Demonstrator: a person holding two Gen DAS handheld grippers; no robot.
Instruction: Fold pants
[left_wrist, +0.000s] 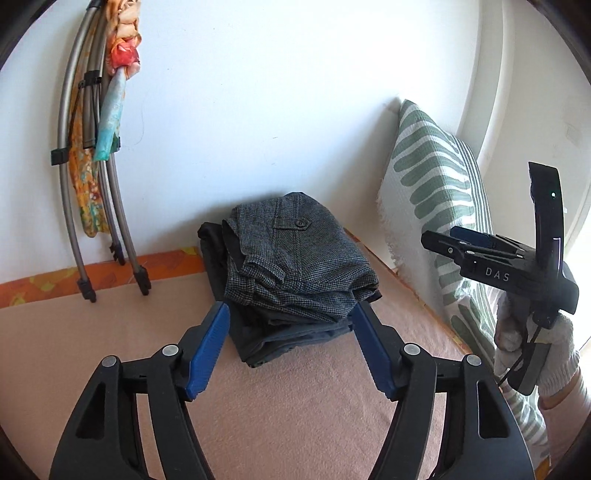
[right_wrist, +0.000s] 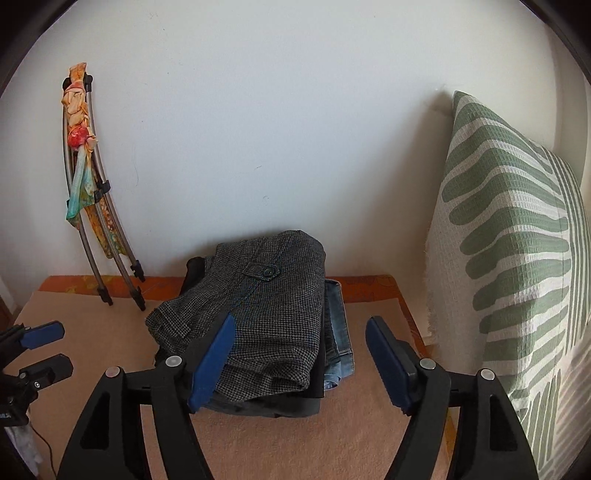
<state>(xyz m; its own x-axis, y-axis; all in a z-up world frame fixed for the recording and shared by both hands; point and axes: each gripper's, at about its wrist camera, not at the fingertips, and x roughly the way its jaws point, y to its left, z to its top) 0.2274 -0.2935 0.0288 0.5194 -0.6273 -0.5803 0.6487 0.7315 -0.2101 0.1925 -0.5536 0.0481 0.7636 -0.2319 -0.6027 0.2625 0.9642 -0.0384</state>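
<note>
Grey houndstooth pants (left_wrist: 295, 258) lie folded on top of a stack of folded dark pants (left_wrist: 280, 336) on a peach bed cover (left_wrist: 295, 406). In the right wrist view the grey pants (right_wrist: 258, 314) top the stack, with folded blue jeans (right_wrist: 340, 332) showing at its right side. My left gripper (left_wrist: 291, 314) is open and empty, its blue fingers either side of the stack's near end. My right gripper (right_wrist: 301, 325) is open and empty, close over the stack's near right corner. The right gripper also shows in the left wrist view (left_wrist: 476, 243), held up at the right.
A green and white patterned pillow (right_wrist: 517, 258) leans against the wall at the right. Grey metal tubes with a colourful scarf (left_wrist: 107, 110) lean on the wall at the back left. An orange patterned sheet edge (left_wrist: 92, 273) runs along the wall.
</note>
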